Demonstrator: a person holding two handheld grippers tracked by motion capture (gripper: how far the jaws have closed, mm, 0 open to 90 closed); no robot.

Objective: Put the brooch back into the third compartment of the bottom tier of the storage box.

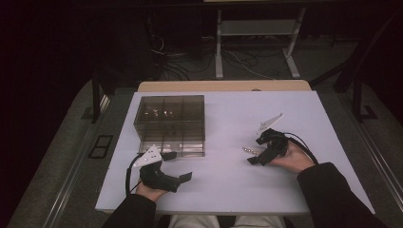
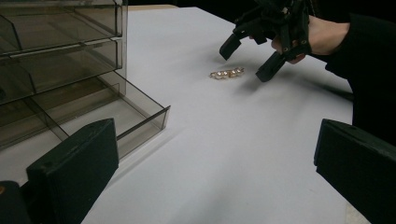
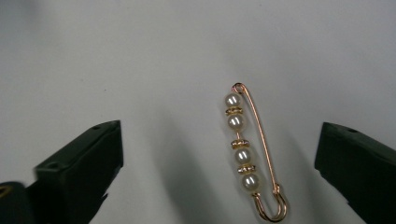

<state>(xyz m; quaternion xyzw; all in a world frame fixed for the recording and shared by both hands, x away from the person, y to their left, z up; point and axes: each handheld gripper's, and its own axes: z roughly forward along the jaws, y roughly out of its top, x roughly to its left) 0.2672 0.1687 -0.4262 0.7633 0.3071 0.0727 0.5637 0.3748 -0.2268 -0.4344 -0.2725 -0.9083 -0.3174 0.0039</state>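
Brooch (image 3: 250, 151) lies flat on the desk (image 3: 140, 56) between the right hand-held gripper's (image 3: 219, 154) spread jaws — long axis along them, untouched; the left hand-held gripper (image 1: 177, 166), also spread, sits farther off.

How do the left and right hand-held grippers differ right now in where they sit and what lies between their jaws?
The right hand-held gripper hovers over the pearl brooch pin, which lies between its open jaws untouched; the left hand-held gripper has only bare table between its jaws. The left one sits beside the smoky drawer box, whose bottom drawer is pulled out; the right one is well apart from it. Both stand open, holding nothing.
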